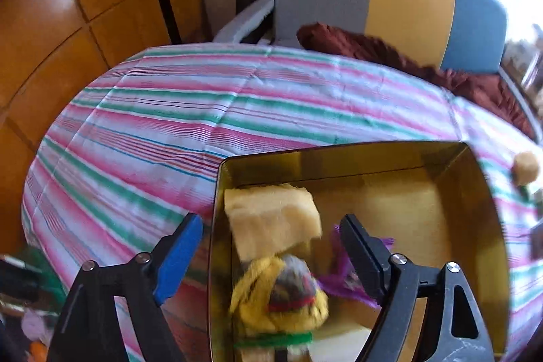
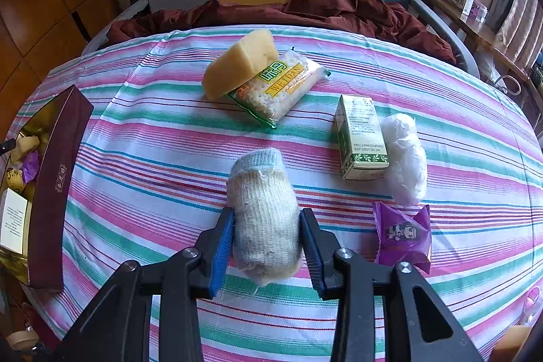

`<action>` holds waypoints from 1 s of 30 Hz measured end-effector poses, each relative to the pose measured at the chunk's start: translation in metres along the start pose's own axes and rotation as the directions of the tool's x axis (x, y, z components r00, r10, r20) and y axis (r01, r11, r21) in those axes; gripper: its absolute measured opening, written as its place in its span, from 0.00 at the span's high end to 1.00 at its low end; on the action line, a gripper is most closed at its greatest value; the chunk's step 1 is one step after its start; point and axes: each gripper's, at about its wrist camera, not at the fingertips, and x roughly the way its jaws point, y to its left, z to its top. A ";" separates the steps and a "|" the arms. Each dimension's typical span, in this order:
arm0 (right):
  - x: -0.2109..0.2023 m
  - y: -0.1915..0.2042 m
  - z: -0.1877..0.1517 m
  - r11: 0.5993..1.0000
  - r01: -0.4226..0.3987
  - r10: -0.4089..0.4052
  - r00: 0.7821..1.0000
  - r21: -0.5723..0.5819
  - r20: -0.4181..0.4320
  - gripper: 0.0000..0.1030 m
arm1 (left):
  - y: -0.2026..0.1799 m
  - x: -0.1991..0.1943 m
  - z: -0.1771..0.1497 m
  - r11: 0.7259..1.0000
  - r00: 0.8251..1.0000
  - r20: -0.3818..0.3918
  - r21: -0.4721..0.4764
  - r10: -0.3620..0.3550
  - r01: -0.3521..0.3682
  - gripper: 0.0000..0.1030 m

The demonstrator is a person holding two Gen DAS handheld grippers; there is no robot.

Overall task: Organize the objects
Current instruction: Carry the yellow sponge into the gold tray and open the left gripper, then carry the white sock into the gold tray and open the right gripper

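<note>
Counted on the cloth, right wrist view: 1 sponge (image 2: 239,63), 1 noodle pack (image 2: 283,87), 1 carton (image 2: 363,138), 1 white wad (image 2: 405,158), 1 sock roll (image 2: 264,212), 1 purple sachet (image 2: 404,234). At left edge: 1 box (image 2: 54,189).

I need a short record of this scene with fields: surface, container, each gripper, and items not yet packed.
surface: striped cloth
container: gold-lined box, holding a yellow sponge and yarn bundle
left gripper: open above the box, nothing gripped
right gripper: closed on a knitted roll
still on cloth: noodle packet, green carton, purple candy
</note>
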 end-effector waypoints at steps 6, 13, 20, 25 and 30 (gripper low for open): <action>-0.006 0.000 0.000 1.000 0.008 -0.008 1.000 0.023 0.009 0.63 | 0.019 -0.060 -0.036 0.997 0.993 0.116 -0.070 -0.037 0.045 0.19; -0.055 0.046 0.015 0.996 -0.094 0.092 0.990 0.008 0.107 0.63 | 0.040 -0.097 -0.080 0.989 0.981 0.183 -0.124 -0.057 0.081 0.19; -0.058 0.185 0.042 0.945 -0.278 0.291 0.955 -0.174 0.055 0.63 | 0.044 -0.106 -0.107 0.987 0.980 0.186 -0.131 -0.069 0.095 0.19; -0.032 0.289 0.054 0.904 -0.344 0.350 0.936 -0.254 -0.025 0.63 | 0.051 -0.111 -0.116 0.990 0.979 0.199 -0.128 -0.039 0.065 0.19; 0.015 0.352 0.078 0.922 -0.316 0.308 0.949 -0.223 -0.070 0.63 | 0.063 -0.111 -0.122 0.986 0.975 0.221 -0.153 -0.036 0.071 0.19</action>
